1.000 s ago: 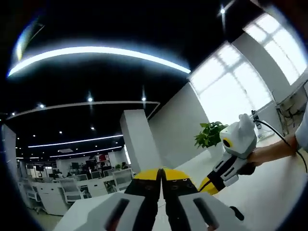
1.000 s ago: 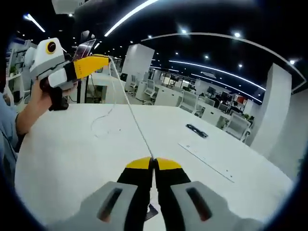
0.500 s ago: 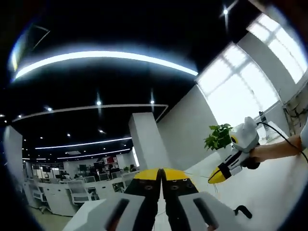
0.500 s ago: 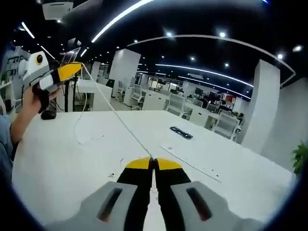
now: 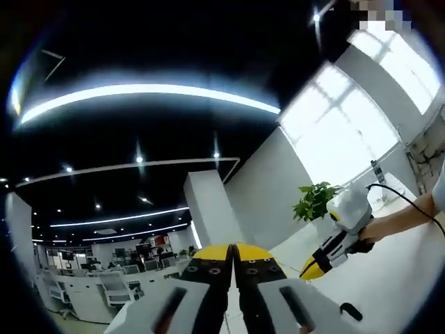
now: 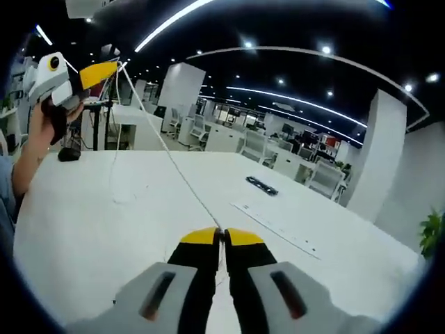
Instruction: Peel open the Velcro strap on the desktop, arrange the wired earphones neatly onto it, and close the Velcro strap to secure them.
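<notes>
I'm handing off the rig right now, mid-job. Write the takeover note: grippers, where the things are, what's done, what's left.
Right gripper: jaws shut on the thin white earphone cable, low over the white desktop.
Left gripper: raised up, jaws shut on the same cable's other end; the cable runs taut between the two.
A loose stretch of cable hangs from the left gripper to the desktop.
Black Velcro strap: lies flat farther out on the desktop, beyond a long white strip.
Done: earphones lifted, cable stretched.
Left: coil the cable, lay it on the strap, close it.
</notes>
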Demonstrator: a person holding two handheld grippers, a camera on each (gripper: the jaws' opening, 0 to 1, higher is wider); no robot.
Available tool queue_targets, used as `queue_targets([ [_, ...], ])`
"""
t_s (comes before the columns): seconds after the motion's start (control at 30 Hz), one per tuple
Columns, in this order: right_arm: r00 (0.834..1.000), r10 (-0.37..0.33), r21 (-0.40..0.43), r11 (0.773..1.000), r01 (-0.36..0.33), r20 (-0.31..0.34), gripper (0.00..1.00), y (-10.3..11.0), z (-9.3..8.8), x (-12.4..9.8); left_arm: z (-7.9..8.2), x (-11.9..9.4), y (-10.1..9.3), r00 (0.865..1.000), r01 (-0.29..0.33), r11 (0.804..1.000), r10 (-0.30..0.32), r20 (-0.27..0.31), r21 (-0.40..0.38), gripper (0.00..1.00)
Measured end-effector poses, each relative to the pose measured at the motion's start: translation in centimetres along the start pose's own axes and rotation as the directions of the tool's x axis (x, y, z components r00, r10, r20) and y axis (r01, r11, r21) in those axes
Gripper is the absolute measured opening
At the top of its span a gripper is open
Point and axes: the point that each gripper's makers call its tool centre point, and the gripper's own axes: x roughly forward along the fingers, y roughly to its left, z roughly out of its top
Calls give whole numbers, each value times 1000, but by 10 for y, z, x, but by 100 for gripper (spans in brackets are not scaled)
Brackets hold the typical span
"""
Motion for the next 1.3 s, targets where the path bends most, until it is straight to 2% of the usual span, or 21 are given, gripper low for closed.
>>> queue_targets([
  [0.2,999,-40,-69,997,39,-16,5,-3,-4,8,1,0,-2,1000,9,1000,-9,-8,8,5],
  [0.27,998,-57,-109,993,53,-35,5,-3,-7,12,3,-1,-3,1000,8,1000,-8,-4,11,5],
  [0.37,986,-127,-196,975,105,-104,4,-17,-21,16,11,-4,2,1000,-12,1000,12,17,20,5],
  [0.4,991,-106,-159,983,92,-82,4,-16,-20,18,14,-6,4,1000,-9,1000,9,20,12,5],
  [0.43,996,-75,-84,994,70,-47,4,-13,-17,20,15,-6,2,1000,4,1000,-4,15,-1,5],
  [0.47,997,-70,-52,996,67,-40,4,-13,-19,17,15,-6,2,1000,4,1000,-4,16,-4,5],
  [0.63,993,-113,-70,991,110,-31,4,-28,-21,16,12,-6,3,1000,-3,1000,3,-1,11,5],
  [0.77,985,-171,-72,983,168,-25,4,-46,-22,11,18,-6,4,1000,-13,1000,13,11,27,5],
  [0.8,972,-224,-83,972,218,-67,4,-57,-29,7,21,-7,7,999,-27,999,27,20,31,5],
  [0.83,963,-251,-124,963,238,-100,4,-66,-36,6,31,-8,16,995,-75,996,72,71,41,5],
  [0.87,959,-263,-121,961,249,-111,4,-71,-41,5,41,-14,24,992,-95,994,91,86,53,5],
  [0.93,964,-248,-31,969,246,-101,4,-78,-51,0,56,-22,31,989,-99,994,93,114,46,5],
  [1.0,962,-260,10,965,261,-86,4,-86,-53,-8,59,-24,36,990,-105,993,100,95,51,5],
  [1.03,963,-257,21,966,259,-77,4,-85,-51,-10,56,-23,38,991,-107,994,104,85,37,5],
  [1.1,967,-248,47,967,251,-59,4,-82,-45,-12,39,-17,31,998,-58,998,59,30,-17,5],
  [1.17,970,-240,43,969,242,-48,4,-78,-36,-14,22,-11,24,999,-41,999,41,-2,-36,5],
  [1.23,975,-219,37,975,221,-35,4,-69,-28,-16,-1,-3,7,998,8,999,-10,-54,-44,5],
  [1.3,980,-198,31,980,199,-34,4,-60,-24,-16,-23,5,-16,992,74,995,-81,-101,-66,5],
])
